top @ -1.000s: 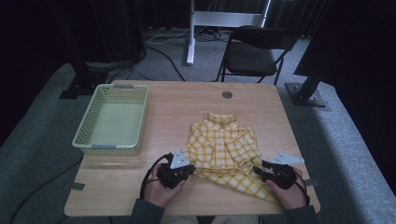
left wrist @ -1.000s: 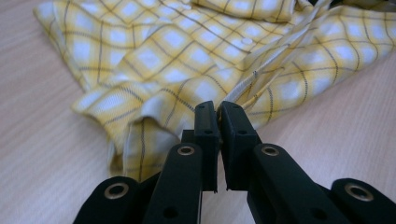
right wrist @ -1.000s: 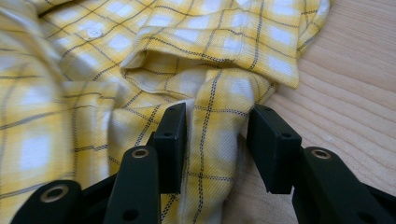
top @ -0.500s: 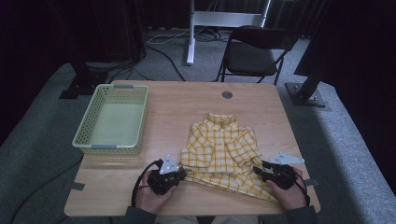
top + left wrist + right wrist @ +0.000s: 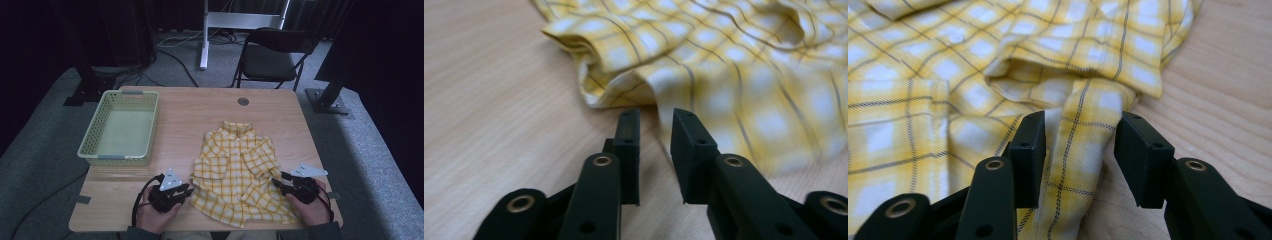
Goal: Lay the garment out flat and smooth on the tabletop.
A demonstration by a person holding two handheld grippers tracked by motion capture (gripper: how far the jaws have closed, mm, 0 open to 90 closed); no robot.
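Lying spread on the near right part of the wooden surface (image 5: pixel 200 107), the yellow checked shirt (image 5: pixel 235 170) has its collar pointing away from the person and its hem toward the near edge. No brand, label or writing can be read on it or on anything else.

The left tool (image 5: pixel 186 191) rests on the surface just beside the shirt's left hem corner. Its jaws have just been opening, and in the left gripper view (image 5: pixel 655 117) they stand a little apart with bare wood between them; a rumpled fold of the shirt (image 5: pixel 704 65) lies just past the tips, not pinched. So this tool is parted and holds nothing.

The right tool (image 5: pixel 276 181) sits at the shirt's right hem corner. The right gripper view (image 5: pixel 1079 131) gives what the high view cannot: a fold of cloth (image 5: pixel 1083 135) rises between the jaws, close against the left one, with a gap before the right one. These jaws have also been widening slightly, and they are not pressing on the cloth.

The high view alone takes in the pale green basket (image 5: pixel 145 111) at the far left of the surface, well apart from the shirt, and a folding chair (image 5: pixel 272 55) on the floor beyond.
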